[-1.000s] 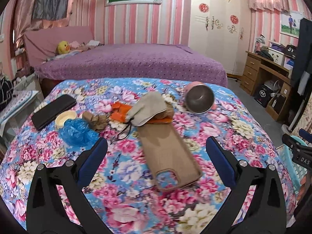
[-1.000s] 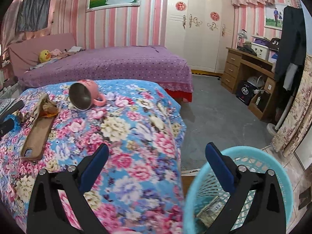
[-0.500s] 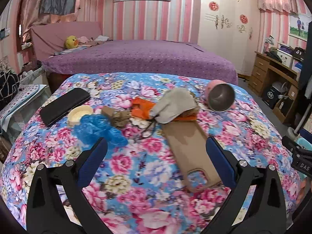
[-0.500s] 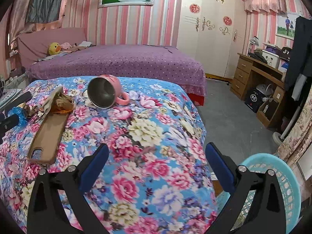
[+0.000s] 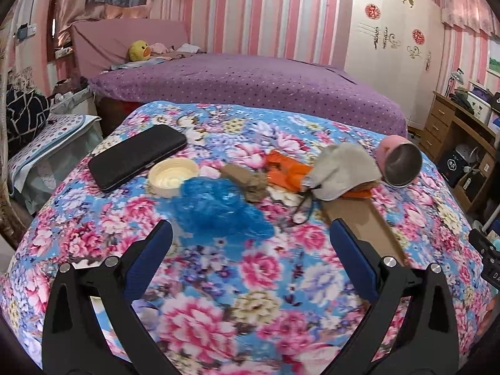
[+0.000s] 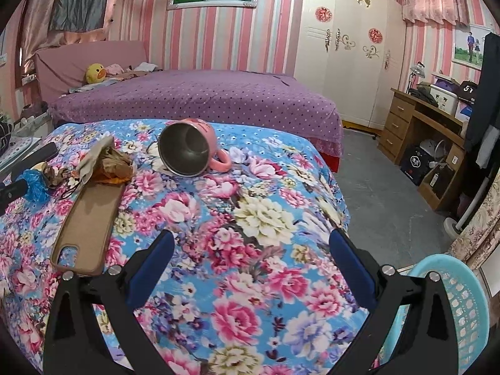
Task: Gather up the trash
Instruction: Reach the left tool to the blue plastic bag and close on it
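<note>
On the flowered bedspread lie a crumpled blue plastic bag point(image 5: 218, 207), a brown paper scrap point(image 5: 250, 184), an orange wrapper point(image 5: 286, 170) and a grey face mask point(image 5: 340, 172). My left gripper point(image 5: 250, 243) stands open just short of the blue bag, nothing between its fingers. My right gripper point(image 6: 251, 250) is open and empty over the right part of the bedspread. The trash pile shows at far left as blue bag point(image 6: 36, 184), brown paper point(image 6: 114, 162) and mask point(image 6: 93, 156). A turquoise basket point(image 6: 462, 309) stands on the floor at lower right.
A black phone point(image 5: 137, 156), a cream lid point(image 5: 173, 176), a tan phone case point(image 5: 365, 222) point(image 6: 89, 222) and a tipped pink mug point(image 5: 400, 164) point(image 6: 190, 150) also lie on the bedspread. A purple bed point(image 6: 203, 100) is behind; a wooden desk point(image 6: 428, 125) stands right.
My left gripper has swung left and closer to the blue bag. My right gripper has moved left, from over the basket to over the bedspread.
</note>
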Tool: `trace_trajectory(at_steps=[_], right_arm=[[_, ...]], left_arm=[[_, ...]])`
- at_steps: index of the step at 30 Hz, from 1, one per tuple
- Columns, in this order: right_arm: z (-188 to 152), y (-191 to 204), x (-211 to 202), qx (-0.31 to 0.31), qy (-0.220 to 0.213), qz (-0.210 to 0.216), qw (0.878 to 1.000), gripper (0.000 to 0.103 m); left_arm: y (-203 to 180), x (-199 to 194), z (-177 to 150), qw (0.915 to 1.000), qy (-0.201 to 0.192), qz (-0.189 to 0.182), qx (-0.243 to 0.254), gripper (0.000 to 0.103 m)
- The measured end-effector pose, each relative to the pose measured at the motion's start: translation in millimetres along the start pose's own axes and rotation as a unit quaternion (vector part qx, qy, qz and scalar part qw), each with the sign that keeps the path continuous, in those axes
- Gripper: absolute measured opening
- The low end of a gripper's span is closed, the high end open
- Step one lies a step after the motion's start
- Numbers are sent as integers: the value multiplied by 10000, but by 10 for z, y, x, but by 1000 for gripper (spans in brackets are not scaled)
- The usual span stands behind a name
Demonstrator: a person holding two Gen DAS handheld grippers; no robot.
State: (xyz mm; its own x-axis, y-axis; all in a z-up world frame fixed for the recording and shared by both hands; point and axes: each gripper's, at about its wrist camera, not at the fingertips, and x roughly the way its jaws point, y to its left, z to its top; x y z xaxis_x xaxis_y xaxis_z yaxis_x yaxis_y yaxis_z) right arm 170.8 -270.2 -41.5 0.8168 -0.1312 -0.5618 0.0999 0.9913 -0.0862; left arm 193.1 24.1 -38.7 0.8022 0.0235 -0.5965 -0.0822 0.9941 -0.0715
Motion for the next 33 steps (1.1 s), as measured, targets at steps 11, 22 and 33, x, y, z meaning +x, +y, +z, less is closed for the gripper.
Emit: trace_trajectory(at_steps=[11, 22, 33], right_arm=[[-10, 135, 96, -156, 112, -105, 9998, 97], [-13, 298, 195, -374, 242, -86, 9990, 97], [86, 637, 101, -588, 136, 329, 9976, 97]], left_arm=[[355, 284, 51, 9987, 394, 10, -323, 97], [439, 549, 122, 9958, 747, -421, -310, 36], [753, 181, 247, 9984, 334, -308, -329, 12]])
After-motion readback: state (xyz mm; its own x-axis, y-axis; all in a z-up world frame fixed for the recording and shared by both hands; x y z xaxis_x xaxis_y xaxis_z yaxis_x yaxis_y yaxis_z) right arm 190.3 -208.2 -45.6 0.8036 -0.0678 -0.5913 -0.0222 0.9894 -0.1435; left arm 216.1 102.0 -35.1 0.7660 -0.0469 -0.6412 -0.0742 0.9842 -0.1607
